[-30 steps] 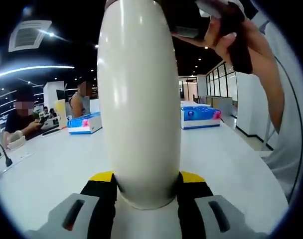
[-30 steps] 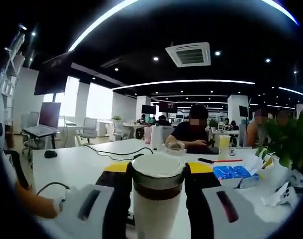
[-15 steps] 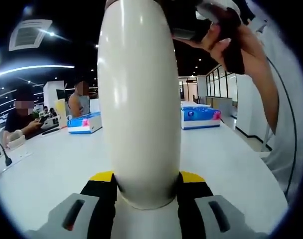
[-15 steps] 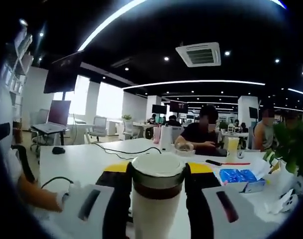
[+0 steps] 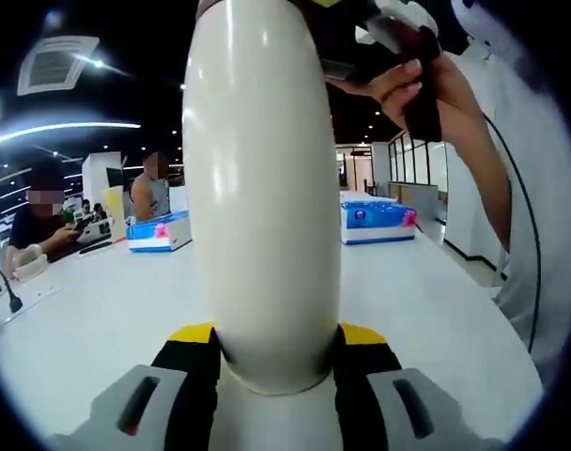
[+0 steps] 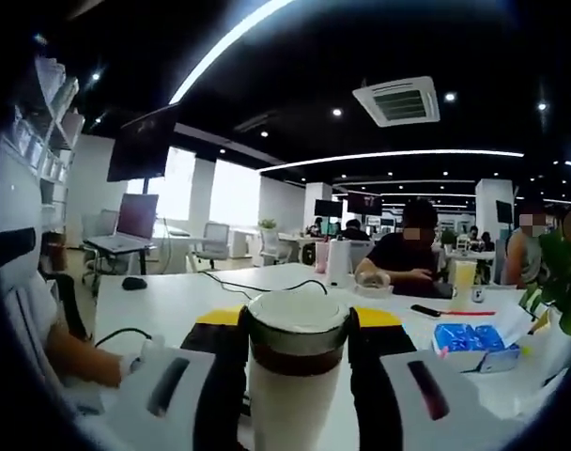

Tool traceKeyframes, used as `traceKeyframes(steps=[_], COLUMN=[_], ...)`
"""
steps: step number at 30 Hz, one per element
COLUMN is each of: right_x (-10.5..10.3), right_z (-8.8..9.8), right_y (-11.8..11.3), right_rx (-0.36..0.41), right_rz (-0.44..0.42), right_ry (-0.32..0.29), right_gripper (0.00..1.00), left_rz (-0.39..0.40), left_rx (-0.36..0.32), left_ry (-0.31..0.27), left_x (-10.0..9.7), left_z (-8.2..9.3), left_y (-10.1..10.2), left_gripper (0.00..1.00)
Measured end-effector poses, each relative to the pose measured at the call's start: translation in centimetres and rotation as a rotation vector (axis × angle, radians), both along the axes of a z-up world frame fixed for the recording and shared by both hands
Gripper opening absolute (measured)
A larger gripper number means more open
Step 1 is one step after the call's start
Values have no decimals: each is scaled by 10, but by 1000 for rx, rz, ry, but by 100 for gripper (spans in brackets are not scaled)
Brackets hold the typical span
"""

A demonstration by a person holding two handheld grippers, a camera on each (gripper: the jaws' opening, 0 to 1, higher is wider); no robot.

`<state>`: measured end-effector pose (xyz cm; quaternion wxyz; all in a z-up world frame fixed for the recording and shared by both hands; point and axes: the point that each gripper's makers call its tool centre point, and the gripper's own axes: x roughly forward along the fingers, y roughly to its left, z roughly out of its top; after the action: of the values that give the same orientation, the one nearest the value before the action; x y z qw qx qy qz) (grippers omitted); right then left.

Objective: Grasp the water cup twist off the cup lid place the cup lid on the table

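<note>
White table (image 5: 426,310) runs across the lower half of the left gripper view, in an open office with a dark ceiling and strip lights. At the centre of that frame the water cup (image 5: 262,188), a tall cream body, stands upright between the jaws of the left gripper (image 5: 278,352), which press against its lower sides and hold it. At the upper right a person's hand (image 5: 426,80) grips a dark handle just beside the top of the cup. Behind, 2 blue tissue boxes (image 5: 378,218) sit on the table, 1 at mid right and 1 at mid left, and seated people show at the far left.

In the right gripper view the right gripper (image 6: 298,352) is closed on the cup lid (image 6: 298,324), a dark band with a pale top, at the bottom centre of the frame; the jaws touch it on both sides. Below the lid the cream cup body drops out of the frame. A black cable (image 6: 257,287) lies on the table beyond, a blue packet (image 6: 469,338) sits at the lower right, and a laptop (image 6: 131,225) stands at the left.
</note>
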<state>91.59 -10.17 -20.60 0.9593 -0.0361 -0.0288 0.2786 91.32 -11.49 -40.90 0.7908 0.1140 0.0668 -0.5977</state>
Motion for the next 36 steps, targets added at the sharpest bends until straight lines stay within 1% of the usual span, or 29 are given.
traceKeyframes(steps=[7, 13, 15, 20, 29, 32, 36], right_x=[1, 2, 3, 2, 2, 1, 6], right_z=[-1, 0, 0, 0, 0, -1, -1], right_y=[1, 2, 2, 4, 10, 13, 9], right_rx=[-3, 14, 17, 33, 2, -24, -12], right_rz=[62, 157, 169, 238, 334, 389, 413], right_ry=[6, -5, -7, -20, -33, -52, -33], right_gripper=[44, 44, 44, 44, 44, 44, 44], left_rz=[2, 1, 1, 3, 5, 9, 14], left_rx=[0, 0, 0, 1, 0, 0, -1], left_ry=[2, 4, 4, 6, 8, 11, 16], left_x=[0, 0, 1, 1, 1, 1, 2], left_z=[0, 0, 0, 0, 0, 0, -1], left_y=[1, 0, 0, 0, 0, 0, 0], left_gripper=[49, 49, 49, 49, 49, 49, 49])
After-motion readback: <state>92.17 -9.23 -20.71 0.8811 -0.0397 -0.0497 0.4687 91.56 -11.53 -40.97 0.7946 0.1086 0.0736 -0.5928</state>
